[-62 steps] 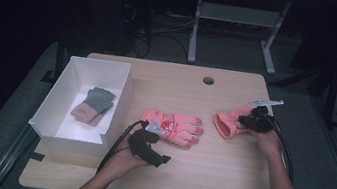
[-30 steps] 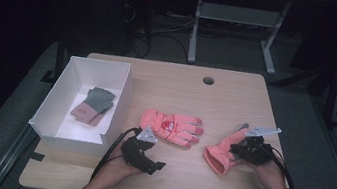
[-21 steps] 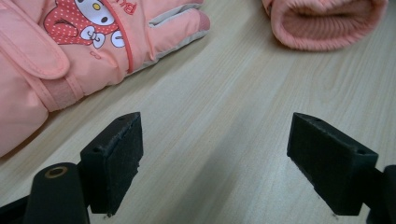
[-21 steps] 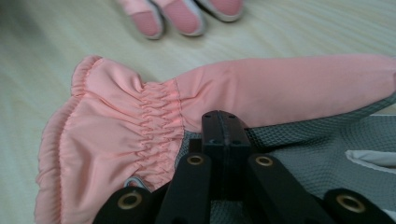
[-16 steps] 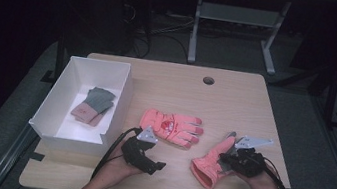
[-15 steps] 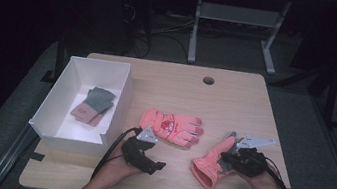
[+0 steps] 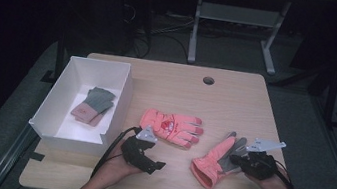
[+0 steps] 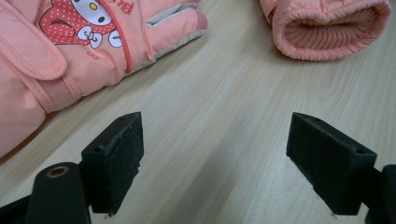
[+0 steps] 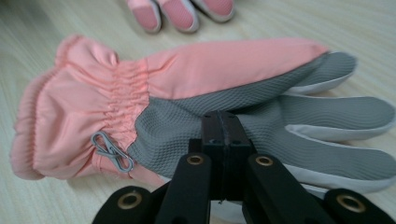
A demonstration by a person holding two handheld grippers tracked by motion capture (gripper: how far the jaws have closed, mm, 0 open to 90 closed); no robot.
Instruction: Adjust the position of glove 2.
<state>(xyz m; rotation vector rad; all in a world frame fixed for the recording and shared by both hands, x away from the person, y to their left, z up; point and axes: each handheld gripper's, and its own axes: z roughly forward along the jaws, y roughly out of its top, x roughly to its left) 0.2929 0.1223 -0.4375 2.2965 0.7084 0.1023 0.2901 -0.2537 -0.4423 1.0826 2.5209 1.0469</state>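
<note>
Between my right gripper's [image 9: 219, 122] pressed-together jaws I pinch the grey textured palm of a pink padded glove [image 7: 214, 160] lying on the wooden bench [image 7: 236, 99]; my left gripper [image 8: 215, 158] hovers spread beside its cartoon-printed pink mate [image 7: 171, 128].

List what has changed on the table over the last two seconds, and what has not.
The right gripper, shut on the grey-palmed pink glove, has dragged it from the table's far right toward the person and the middle. The left gripper stayed open and in place; the other pink glove and the box did not move.
</note>
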